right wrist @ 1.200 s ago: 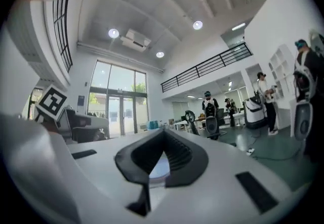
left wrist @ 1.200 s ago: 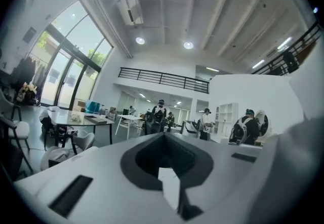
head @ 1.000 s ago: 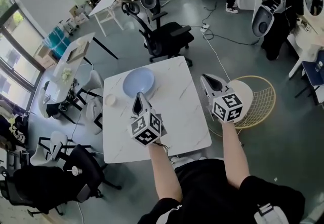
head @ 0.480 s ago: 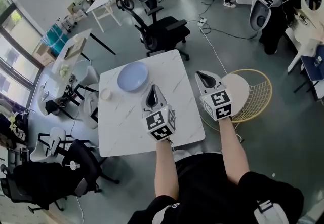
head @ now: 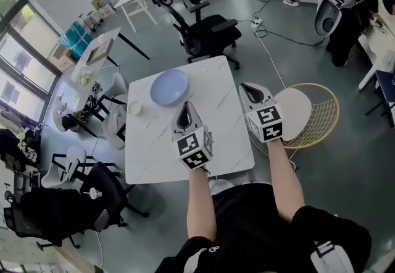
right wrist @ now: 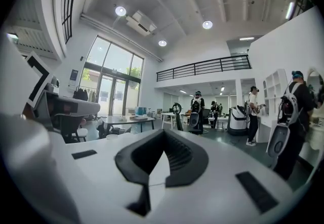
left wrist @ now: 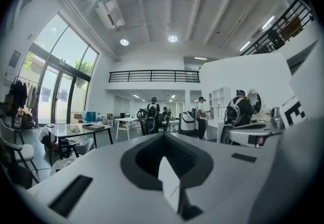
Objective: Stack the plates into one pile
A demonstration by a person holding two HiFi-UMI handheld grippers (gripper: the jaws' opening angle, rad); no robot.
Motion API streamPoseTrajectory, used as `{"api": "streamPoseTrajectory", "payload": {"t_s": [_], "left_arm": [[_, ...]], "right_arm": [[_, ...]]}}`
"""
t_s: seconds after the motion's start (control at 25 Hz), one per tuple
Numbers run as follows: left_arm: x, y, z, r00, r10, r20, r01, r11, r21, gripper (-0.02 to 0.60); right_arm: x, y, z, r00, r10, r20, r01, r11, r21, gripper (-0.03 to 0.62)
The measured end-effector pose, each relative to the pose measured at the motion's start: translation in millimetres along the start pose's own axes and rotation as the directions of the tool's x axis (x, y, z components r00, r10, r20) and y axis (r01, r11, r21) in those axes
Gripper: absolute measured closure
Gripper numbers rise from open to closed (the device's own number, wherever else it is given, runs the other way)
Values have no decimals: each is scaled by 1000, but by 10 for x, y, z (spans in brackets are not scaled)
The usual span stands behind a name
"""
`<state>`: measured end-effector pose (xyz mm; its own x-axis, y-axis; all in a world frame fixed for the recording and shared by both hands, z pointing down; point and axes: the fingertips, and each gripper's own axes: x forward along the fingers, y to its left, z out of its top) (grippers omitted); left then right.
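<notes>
Blue plate (head: 169, 88): located on the far left part of the white marbled surface (head: 216, 142), close to the far edge. From the head view I cannot tell whether it is one plate or several already nested. A small white round object (head: 135, 108) sits just beside it, nearer the left edge; it may be a saucer or a cup. My left gripper (head: 186, 112) hangs over the middle of the surface, pointing toward the plate but apart from it. Its jaws are clenched together with nothing between them. My right gripper (head: 250, 89) hangs at the right edge of the surface, partly over a round white stand with a yellow wire frame (head: 315, 123). Its jaws are likewise clenched and empty. Both gripper views look level across the room, not down at the surface. Step in hand, as I judge it: no plate is being carried, so this is either the approach to a first pick or the finish of the pile. If a further plate is to be added, the next move calls for releasing one pair of jaws, tilting it down to the rim and closing on the rim.
</notes>
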<state>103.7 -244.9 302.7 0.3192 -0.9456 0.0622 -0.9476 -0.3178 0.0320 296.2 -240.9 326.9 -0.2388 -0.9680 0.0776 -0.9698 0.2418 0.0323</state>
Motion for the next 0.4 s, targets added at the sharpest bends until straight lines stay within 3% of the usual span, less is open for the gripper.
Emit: {"api": "streamPoseTrajectory", "payload": {"t_s": [0.4], "left_arm": [[66,71,-180,1000,-3,-18,3,1000,-1,566]], "right_arm": [[97,37,-72,1000,-9,4,9,998,-60,586]]}}
